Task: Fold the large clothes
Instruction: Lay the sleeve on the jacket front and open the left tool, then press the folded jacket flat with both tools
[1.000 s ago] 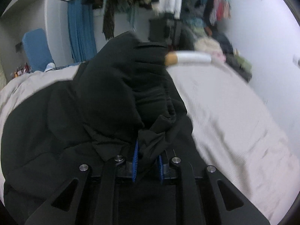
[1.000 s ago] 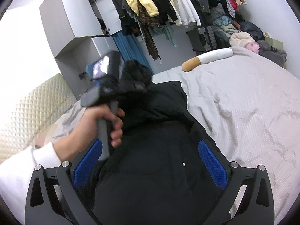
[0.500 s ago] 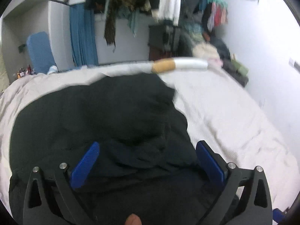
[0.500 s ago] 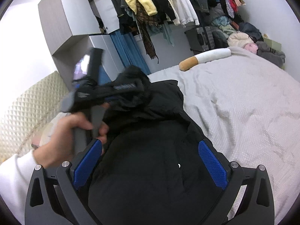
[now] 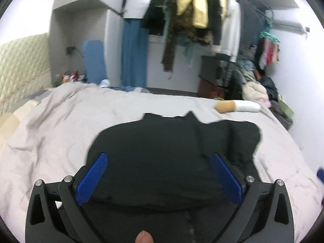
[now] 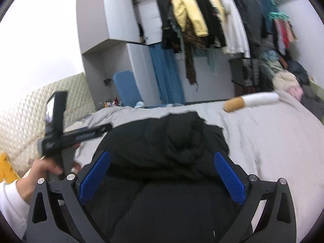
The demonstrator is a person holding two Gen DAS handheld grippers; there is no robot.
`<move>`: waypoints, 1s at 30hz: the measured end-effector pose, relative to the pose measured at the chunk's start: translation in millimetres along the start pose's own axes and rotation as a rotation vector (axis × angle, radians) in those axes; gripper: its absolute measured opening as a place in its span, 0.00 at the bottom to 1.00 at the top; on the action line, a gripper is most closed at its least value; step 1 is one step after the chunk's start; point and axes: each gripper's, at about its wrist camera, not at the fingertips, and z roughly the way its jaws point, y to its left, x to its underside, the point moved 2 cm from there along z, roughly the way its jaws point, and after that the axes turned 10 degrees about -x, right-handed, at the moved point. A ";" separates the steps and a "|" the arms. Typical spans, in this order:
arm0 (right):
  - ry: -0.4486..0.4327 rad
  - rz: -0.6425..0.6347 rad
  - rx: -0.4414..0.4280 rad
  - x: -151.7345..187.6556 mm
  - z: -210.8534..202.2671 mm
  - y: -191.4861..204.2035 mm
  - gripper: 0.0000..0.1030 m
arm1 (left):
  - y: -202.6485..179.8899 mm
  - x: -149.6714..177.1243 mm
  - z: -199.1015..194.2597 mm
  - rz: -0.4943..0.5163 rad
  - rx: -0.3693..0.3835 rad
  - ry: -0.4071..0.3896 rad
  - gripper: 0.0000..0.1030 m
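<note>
A large black garment (image 5: 172,141) lies bunched on the grey bed (image 5: 60,133), its upper part folded over itself into a thick heap (image 6: 162,137). My left gripper (image 5: 160,174) hovers above the garment's near side, open, with nothing between its blue pads (image 5: 92,179). In the right wrist view it (image 6: 105,129) shows at the left, held by a hand (image 6: 46,166) off the garment's left edge. My right gripper (image 6: 162,172) is open over the near part of the garment, its blue pads (image 6: 229,175) wide apart and clear of the cloth.
A cigarette-shaped pillow (image 6: 251,100) lies at the far right of the bed. Behind the bed hang several clothes on a rail (image 6: 202,20), with a clothes pile (image 5: 255,89) at the right and a padded headboard (image 6: 20,111) at the left.
The left gripper let go of the black fold, opened wide and drew back up and to the left. The fold now rests on the garment. The right gripper rose slightly.
</note>
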 end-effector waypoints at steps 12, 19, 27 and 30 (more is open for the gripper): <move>0.124 -0.091 0.104 -11.1 179.8 -63.8 0.67 | 45.2 4.7 126.7 0.030 -0.046 0.134 1.00; 0.159 -0.006 0.085 20.0 224.8 -93.6 0.71 | 41.2 17.2 173.8 0.049 -0.041 0.131 1.00; 0.183 0.001 0.124 38.2 252.4 -97.0 0.75 | 32.8 31.4 198.1 0.078 -0.055 0.107 1.00; 0.195 -0.009 0.133 43.0 260.0 -99.6 0.76 | 30.6 37.6 202.5 0.077 -0.052 0.103 1.00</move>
